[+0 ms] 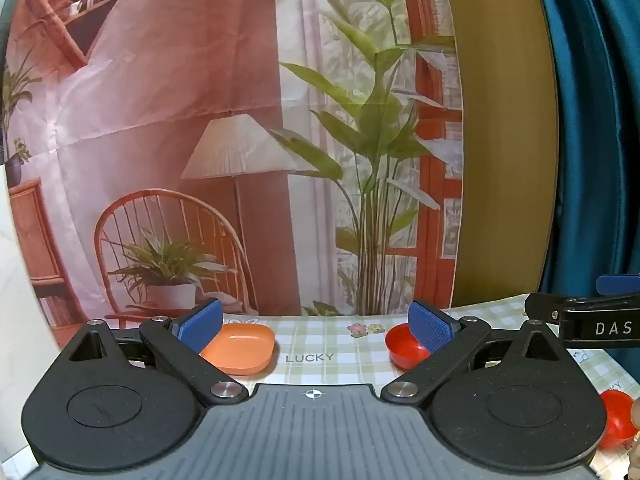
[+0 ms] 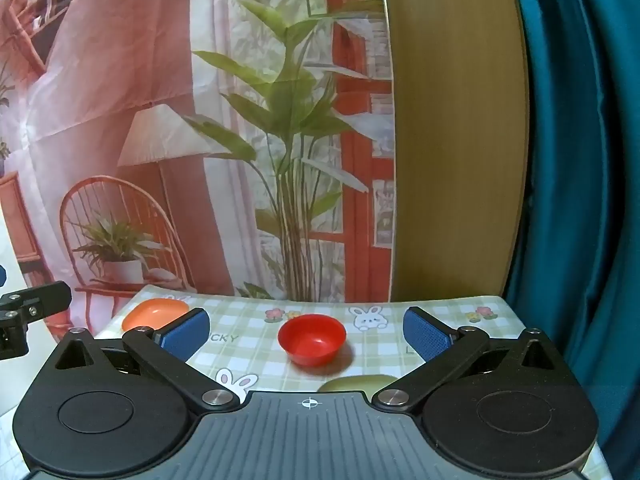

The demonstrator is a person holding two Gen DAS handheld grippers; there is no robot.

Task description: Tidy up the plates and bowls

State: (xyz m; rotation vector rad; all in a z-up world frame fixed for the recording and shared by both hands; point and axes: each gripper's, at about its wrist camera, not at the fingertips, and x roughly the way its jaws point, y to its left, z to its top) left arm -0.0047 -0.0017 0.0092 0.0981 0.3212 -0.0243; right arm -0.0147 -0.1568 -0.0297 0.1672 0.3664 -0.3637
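Observation:
An orange plate (image 1: pixel 240 346) lies on the checked tablecloth (image 1: pixel 328 344), just past my left gripper's left finger. A red bowl (image 1: pixel 402 346) sits behind its right finger. My left gripper (image 1: pixel 316 326) is open and empty above the table. A second red bowl (image 1: pixel 618 424) shows at the right edge. In the right wrist view my right gripper (image 2: pixel 306 330) is open and empty, with a red bowl (image 2: pixel 312 338) on the cloth between its fingers. The orange plate (image 2: pixel 154 312) lies far left. An olive-green dish (image 2: pixel 356 383) peeks out just in front of the gripper body.
A printed backdrop (image 1: pixel 240 140) hangs behind the table, with a wooden panel (image 1: pixel 504 140) and a teal curtain (image 1: pixel 596 120) to the right. The right gripper's arm (image 1: pixel 588 320) shows at the right of the left wrist view. The table's far edge meets the backdrop.

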